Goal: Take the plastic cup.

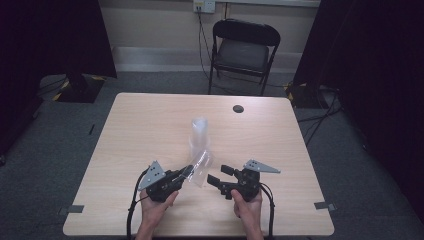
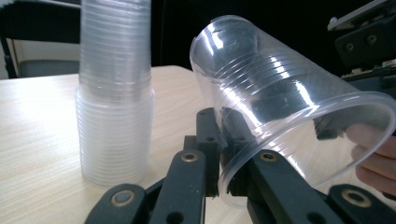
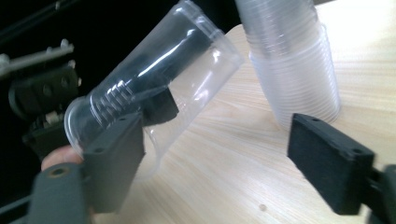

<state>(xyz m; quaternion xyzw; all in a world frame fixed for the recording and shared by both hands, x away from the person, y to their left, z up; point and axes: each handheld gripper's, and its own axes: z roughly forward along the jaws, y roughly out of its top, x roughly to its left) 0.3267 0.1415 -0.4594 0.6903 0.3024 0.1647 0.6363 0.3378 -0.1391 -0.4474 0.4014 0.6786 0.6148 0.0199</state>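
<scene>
While left hand-held gripper [image 2: 219, 154] pinches rim, clear cup [image 2: 280, 112] lies tilted; base toward stack [image 2: 114, 93].

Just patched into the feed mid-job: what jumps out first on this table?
The single clear plastic cup stands out first: the left gripper has its jaws shut on the rim, holding the cup tilted above the near middle of the wooden table. Just beyond it stands a tall stack of clear plastic cups, upside down. The right gripper, open, hangs close to the held cup on its other side.
</scene>
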